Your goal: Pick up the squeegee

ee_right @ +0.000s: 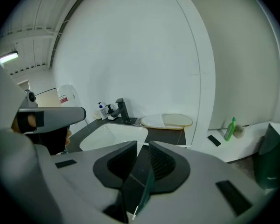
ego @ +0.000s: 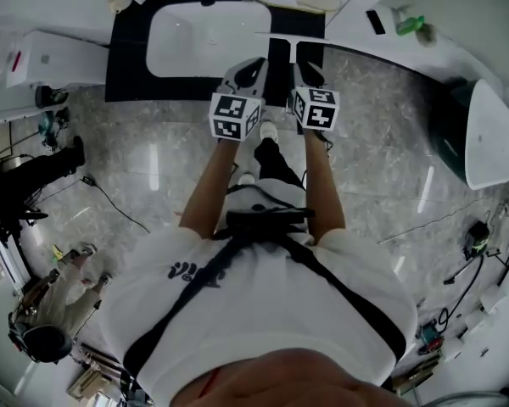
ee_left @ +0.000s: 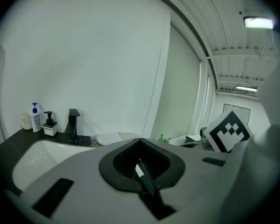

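Observation:
I cannot make out a squeegee in any view. Both grippers are held side by side in front of the person, above the near edge of a black counter (ego: 127, 66) with a white sink (ego: 205, 36). In the head view my left gripper (ego: 251, 69) points at the sink's right end, and my right gripper (ego: 309, 66) is beside it over the counter. The left gripper view shows my left gripper (ee_left: 140, 140) with its jaws meeting at the tips and nothing in them. In the right gripper view my right gripper (ee_right: 143, 143) stands slightly open with an empty gap.
A black faucet (ee_right: 122, 110) and soap bottles (ee_left: 36, 117) stand behind the sink. An oval tray (ee_right: 167, 121) holding a white cloth sits right of the faucet. A green bottle (ee_right: 230, 129) stands on a white ledge. A dark bin (ego: 479, 134) is on the right; cables cross the floor.

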